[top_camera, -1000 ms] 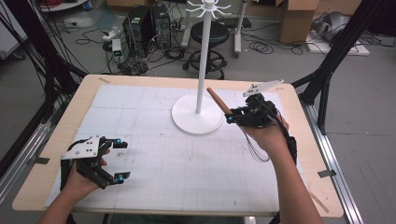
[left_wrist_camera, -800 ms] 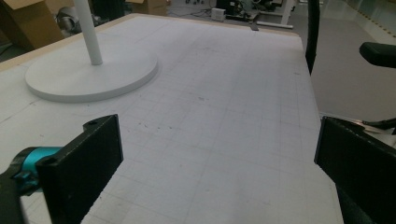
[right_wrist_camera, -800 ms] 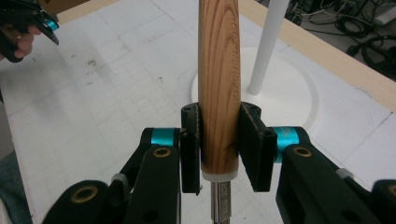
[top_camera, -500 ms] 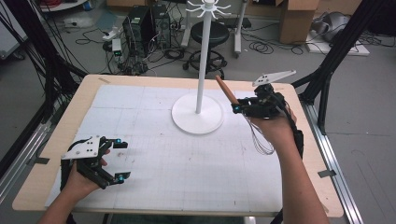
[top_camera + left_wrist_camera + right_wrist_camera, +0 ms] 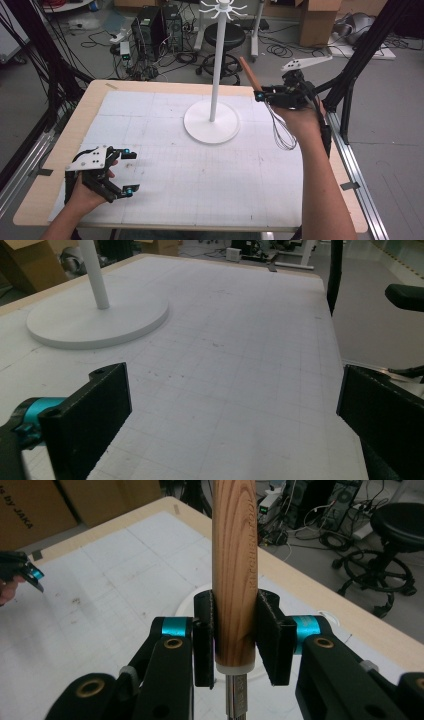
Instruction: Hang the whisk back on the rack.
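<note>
Wooden-handled whisk point(image 5: 260, 97) is hanging pinched in the right gripper point(image 5: 262, 94) beside the white hook stand point(image 5: 217, 65), so it probably needs lifting steadily toward the hooks, while the left gripper point(image 5: 131, 171) is resting spread on the table point(image 5: 200, 175).

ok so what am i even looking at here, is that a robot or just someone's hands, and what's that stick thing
No robot: a person holds a hand-held gripper in each hand. One picture looks down from above the table; the other two come from cameras riding on each gripper. On the white gridded table mat stands a white pole stand with a round base. The right hand-held gripper is raised and clamped on the wooden handle of a wire whisk, its wires hanging below the hand. The left hand-held gripper sits low near the table's front corner, jaws wide apart, holding nothing.
</note>
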The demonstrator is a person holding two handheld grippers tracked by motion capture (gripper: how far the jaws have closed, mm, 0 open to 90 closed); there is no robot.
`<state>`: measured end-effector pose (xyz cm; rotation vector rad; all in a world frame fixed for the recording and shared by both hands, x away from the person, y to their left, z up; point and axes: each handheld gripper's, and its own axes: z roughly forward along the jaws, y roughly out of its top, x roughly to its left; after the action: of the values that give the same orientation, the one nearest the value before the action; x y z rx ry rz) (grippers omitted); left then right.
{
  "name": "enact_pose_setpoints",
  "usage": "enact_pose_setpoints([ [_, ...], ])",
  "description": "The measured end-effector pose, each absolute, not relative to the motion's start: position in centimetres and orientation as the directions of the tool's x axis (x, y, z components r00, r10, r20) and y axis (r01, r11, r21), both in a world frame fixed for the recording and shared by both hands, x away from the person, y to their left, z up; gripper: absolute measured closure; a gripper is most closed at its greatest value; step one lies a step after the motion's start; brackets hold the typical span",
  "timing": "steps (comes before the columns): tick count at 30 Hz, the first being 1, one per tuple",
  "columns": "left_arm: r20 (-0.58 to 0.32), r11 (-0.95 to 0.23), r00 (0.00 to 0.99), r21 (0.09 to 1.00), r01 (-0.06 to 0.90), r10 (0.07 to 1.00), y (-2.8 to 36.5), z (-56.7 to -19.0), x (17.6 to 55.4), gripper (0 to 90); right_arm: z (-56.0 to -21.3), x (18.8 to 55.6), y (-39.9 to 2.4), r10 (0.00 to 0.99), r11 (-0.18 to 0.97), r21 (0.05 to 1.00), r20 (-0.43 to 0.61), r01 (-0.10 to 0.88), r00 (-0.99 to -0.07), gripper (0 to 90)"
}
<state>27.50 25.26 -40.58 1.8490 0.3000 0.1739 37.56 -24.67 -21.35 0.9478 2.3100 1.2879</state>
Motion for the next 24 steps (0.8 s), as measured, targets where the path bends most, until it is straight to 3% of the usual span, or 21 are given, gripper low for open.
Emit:
enact_pose_setpoints([
  [8, -0.036, -0.271, 0.956, 0.955, 0.118, 0.292, 25.2, -40.6, 27.5, 1.7, -18.3, 38.2, -25.0, 0.707, 0.356, 0.863, 0.002, 0.358, -0.707, 71.1],
  [24, -0.036, -0.278, 0.957, 0.953, 0.119, 0.287, 25.2, -40.6, 27.4, 1.7, -17.3, 39.1, -25.9, 0.663, 0.361, 0.876, -0.001, 0.319, -0.749, 71.1],
])
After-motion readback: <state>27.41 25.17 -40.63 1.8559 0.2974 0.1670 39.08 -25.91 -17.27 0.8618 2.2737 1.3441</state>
